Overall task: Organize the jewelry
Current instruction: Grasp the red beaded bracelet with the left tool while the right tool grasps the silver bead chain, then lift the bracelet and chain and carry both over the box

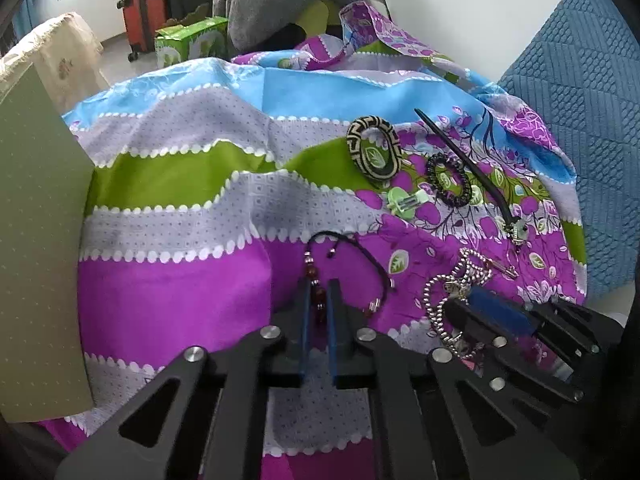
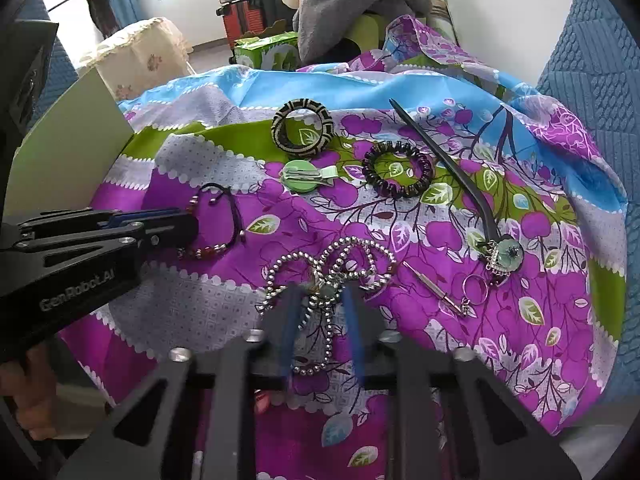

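Note:
On the patterned cloth lies a black cord bracelet with red beads. My left gripper is shut on its red beads, which sit between the blue pads. The right wrist view shows that gripper coming in from the left onto the bracelet. A silver bead necklace lies in loops in front of my right gripper. Its blurred fingers have the strands between them. In the left wrist view the right gripper is closed on the necklace.
Further back on the cloth lie a woven black-and-cream bangle, a green hair clip, a black spiral hair tie, a black hair stick with a pendant and a small ring. A pale green panel stands at the left.

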Demonstrator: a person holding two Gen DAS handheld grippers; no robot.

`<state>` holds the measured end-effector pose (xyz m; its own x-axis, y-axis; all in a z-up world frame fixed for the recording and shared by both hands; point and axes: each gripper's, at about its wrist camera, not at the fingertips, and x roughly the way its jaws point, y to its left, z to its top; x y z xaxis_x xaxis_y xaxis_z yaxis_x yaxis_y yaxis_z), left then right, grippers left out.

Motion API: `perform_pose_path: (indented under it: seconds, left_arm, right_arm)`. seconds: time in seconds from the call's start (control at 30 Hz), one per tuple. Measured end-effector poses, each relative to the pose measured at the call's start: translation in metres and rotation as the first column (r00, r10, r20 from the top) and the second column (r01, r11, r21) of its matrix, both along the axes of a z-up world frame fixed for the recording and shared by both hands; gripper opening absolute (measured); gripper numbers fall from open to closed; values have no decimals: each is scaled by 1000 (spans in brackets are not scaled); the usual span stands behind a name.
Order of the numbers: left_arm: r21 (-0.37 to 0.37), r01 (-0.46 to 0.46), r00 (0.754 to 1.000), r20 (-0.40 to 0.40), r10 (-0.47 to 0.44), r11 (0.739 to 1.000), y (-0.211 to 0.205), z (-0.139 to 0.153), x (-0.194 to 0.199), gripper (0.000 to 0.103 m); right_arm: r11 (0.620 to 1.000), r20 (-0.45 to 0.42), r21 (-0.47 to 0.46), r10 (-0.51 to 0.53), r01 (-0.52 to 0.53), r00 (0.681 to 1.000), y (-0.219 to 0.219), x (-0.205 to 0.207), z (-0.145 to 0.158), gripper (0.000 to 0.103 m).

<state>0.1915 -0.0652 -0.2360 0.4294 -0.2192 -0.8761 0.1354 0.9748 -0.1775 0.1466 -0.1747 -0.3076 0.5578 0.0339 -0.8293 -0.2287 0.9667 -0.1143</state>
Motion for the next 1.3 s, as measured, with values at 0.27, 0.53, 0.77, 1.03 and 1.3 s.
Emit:
perform_pose_path:
  seconds: [0.27,0.53,0.77,1.03,1.3]
  left_arm:
    - [-45,-4,1000,-7,4,999,7,4,-3,6]
    - [-81,14,1000,8,-13,997,12,24,-14,6]
    - [-109,36,999,38,-32,993,18,48,-26,6]
    - [-120,22,996,87,-12,992,32,89,-34,6]
    - [-126,-10,992,122,26,992,55,134,-41,6]
  right_arm:
    - [994,-42,94,-47,51,998,-10,2,5,2]
    - [991,22,119,-60,57,998,-8,-10,30,2]
    - [984,68,166,-84,72,994,-10,-19,57,2]
    - [981,110,183,-77,56,991,-1,-29,93,2]
    - [983,160,183,-45,15,986,20,-36,144,2]
